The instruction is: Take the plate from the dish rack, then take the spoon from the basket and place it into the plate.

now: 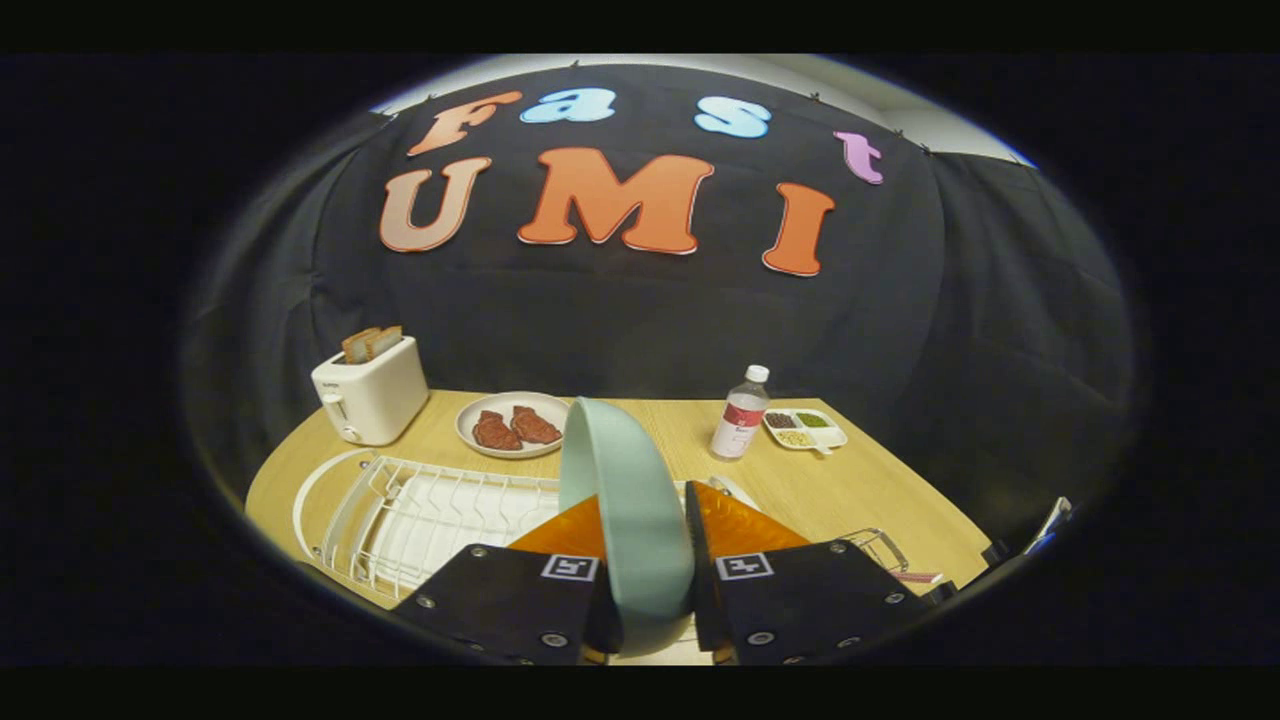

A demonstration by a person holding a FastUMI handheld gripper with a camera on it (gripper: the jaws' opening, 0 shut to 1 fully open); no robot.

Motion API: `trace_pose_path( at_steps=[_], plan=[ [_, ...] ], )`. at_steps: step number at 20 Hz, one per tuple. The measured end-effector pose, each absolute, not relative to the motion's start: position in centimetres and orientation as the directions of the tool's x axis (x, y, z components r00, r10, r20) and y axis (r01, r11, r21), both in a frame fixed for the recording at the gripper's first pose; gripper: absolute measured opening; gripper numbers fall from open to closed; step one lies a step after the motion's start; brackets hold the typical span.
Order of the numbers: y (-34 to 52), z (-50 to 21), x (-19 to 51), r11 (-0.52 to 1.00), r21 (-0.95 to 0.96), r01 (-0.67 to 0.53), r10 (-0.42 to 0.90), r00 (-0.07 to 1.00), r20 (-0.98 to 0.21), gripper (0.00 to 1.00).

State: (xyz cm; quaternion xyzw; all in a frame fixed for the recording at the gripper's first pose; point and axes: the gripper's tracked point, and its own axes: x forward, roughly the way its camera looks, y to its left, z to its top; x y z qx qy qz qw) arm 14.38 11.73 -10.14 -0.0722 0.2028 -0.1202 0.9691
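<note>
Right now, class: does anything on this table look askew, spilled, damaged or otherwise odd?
Nothing stands out. The pale green plate stands on edge only because the jaws of the gripper are shut on it, above the white dish rack. The toaster, the bottle and the plate of food sit upright and tidy; nothing has spilled.

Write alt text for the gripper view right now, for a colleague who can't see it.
The gripper is shut on a pale green plate, held edge-on between its fingers above the white dish rack on a wooden table. Beyond the plate stand a toaster with bread, a plate of meat, a bottle and a small divided tray.
</note>
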Motion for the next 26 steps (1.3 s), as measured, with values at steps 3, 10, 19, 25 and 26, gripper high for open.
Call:
trace_pose_path(
  at_steps=[3, 10, 19, 25, 26],
  plan=[
    [11.5, -8.9, 12.5, 0.967, -0.177, 0.184, -0.237, 0.905, -0.353, 0.28],
    [10.2, -7.7, 5.8, 0.987, -0.088, 0.135, -0.156, 0.932, -0.328, 0.28],
    [10.4, -12.3, -2.2, 0.987, 0.15, 0.061, 0.0, 0.926, -0.377, 0.28],
    [11.2, -18.8, -5.2, 0.938, 0.34, 0.068, 0.089, 0.9, -0.426, 0.28],
    [11.4, -20.2, -5.6, 0.923, 0.376, 0.079, 0.103, 0.892, -0.441, 0.28]
  ],
)
